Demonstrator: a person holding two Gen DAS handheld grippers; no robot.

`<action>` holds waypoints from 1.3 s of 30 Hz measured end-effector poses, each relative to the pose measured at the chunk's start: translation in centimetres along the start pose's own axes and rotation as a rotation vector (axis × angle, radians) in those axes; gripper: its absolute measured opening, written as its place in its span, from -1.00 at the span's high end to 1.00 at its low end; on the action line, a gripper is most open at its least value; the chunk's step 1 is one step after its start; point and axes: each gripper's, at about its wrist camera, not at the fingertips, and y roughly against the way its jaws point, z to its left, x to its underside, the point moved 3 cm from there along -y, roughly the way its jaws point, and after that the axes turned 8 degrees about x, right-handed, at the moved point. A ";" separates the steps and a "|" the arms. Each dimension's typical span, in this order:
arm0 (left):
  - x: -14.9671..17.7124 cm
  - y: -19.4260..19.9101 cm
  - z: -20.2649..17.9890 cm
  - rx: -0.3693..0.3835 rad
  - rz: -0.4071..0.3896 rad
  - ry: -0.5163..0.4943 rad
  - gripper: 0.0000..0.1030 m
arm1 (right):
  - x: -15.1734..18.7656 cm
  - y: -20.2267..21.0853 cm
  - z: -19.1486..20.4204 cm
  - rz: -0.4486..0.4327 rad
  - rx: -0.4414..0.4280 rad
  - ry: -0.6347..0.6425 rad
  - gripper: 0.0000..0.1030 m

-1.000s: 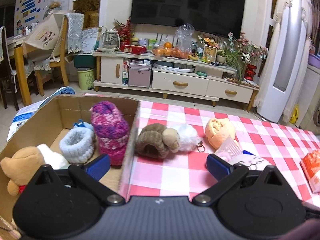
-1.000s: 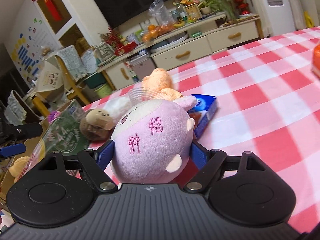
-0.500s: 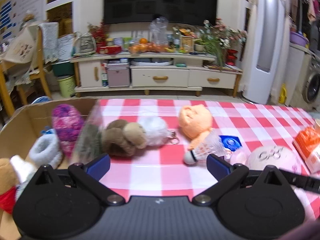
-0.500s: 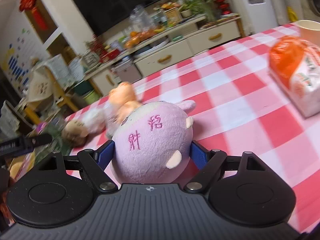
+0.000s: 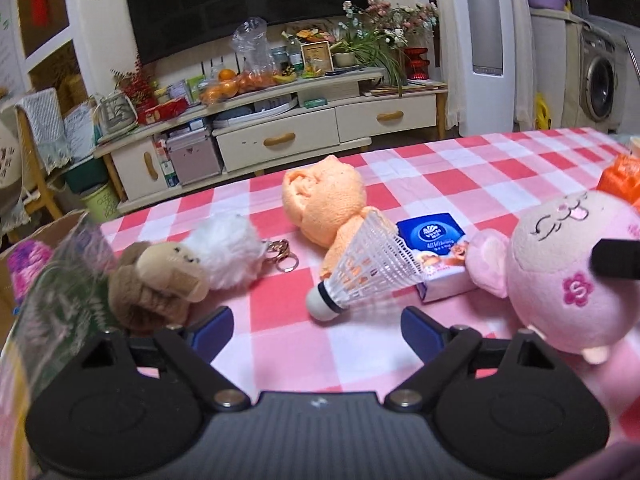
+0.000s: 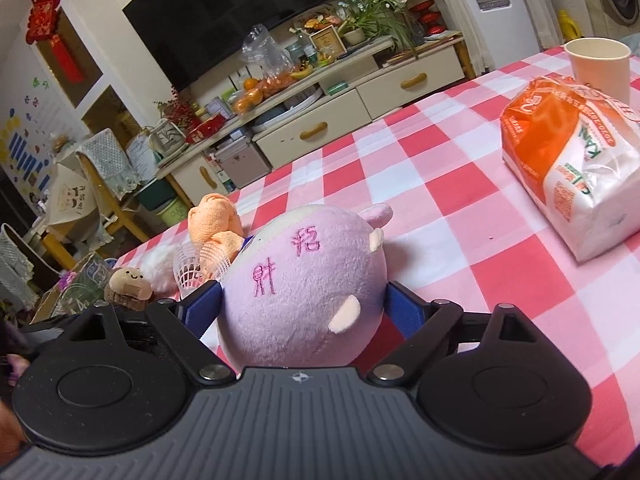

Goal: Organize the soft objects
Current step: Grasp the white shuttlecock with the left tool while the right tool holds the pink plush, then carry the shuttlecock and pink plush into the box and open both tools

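My right gripper (image 6: 302,308) is shut on a round pink plush (image 6: 304,280) with embroidered characters, held just above the checked tablecloth (image 6: 440,184). The same plush (image 5: 568,272) shows at the right of the left wrist view. My left gripper (image 5: 316,328) hangs low over the cloth, its jaws closing with nothing pressed between them. A white shuttlecock (image 5: 360,268) lies just ahead of its tips. Beyond are an orange plush (image 5: 324,200) and a brown-and-white plush keychain (image 5: 172,276). The cardboard box (image 5: 44,228) sits at the far left, mostly out of frame.
A blue tissue pack (image 5: 436,248) lies under the shuttlecock's skirt. An orange-and-white tissue bag (image 6: 568,160) and a paper cup (image 6: 600,64) stand on the table's right side. A blurred green printed flap (image 5: 60,300) fills the left edge. A TV cabinet stands beyond the table.
The left gripper swung right, away from the box, and sank toward the shuttlecock; its jaws narrowed. The right gripper carried the pink plush a little rightward, bringing the tissue bag and cup into view.
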 end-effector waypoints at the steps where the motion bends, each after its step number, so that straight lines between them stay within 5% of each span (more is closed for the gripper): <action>1: 0.0 -0.3 -0.1 -0.001 -0.004 -0.011 -0.71 | 0.0 -0.3 0.1 0.005 -0.008 -0.002 -1.00; 13: -1.3 -3.6 -0.5 0.014 -0.047 -0.123 -0.46 | -0.3 -0.2 -0.6 0.022 -0.060 -0.027 -1.00; 25: -1.5 -5.7 -0.5 0.067 -0.016 -0.122 0.48 | -0.2 -0.4 -0.5 0.033 -0.090 -0.067 -1.00; 39: -1.3 -2.5 -0.8 0.172 -0.008 0.058 0.53 | 0.1 0.2 -0.5 0.022 -0.110 -0.126 -1.00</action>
